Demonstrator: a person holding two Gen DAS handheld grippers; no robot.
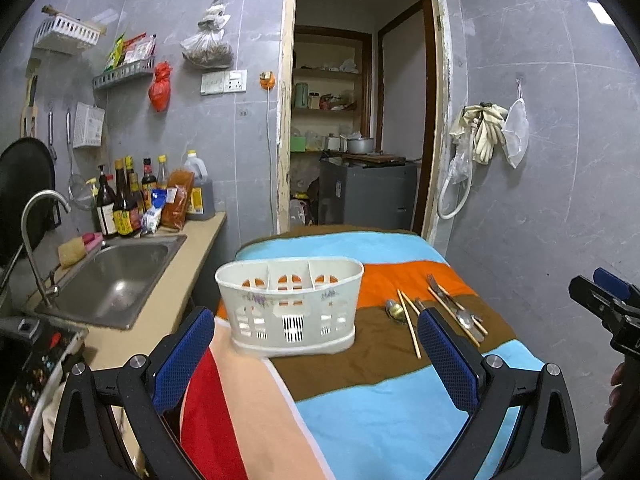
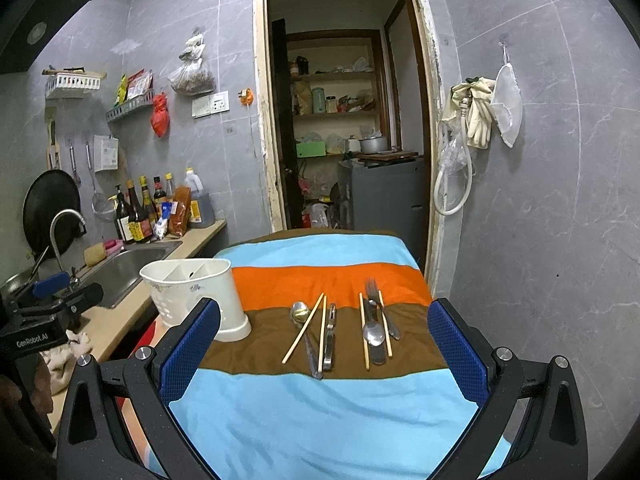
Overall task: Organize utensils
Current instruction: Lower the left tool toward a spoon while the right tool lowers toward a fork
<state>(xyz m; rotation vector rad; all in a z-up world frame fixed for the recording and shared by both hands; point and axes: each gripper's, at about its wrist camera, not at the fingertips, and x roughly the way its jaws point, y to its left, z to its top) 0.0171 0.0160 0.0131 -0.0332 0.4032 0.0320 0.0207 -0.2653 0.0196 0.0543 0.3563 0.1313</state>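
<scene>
Both jaws gaping wide, holding nothing; utensils (image 2: 340, 328) lying lengthwise ahead of right gripper (image 2: 324, 344), nearer than left gripper (image 1: 316, 356); caddy (image 1: 288, 304) waiting left.

One white caddy (image 2: 192, 294), four chopsticks (image 2: 303, 328), two spoons (image 2: 373, 334), one fork (image 2: 378, 304), one peeler (image 2: 330, 336).

Home kitchen: sink (image 1: 116, 280), sauce btls (image 1: 128, 196), tiled wall.

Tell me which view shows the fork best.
The right wrist view: the fork lies centred, tines clear, beside a spoon. In the left wrist view the fork is small, and partly hidden behind the blue pad.
</scene>
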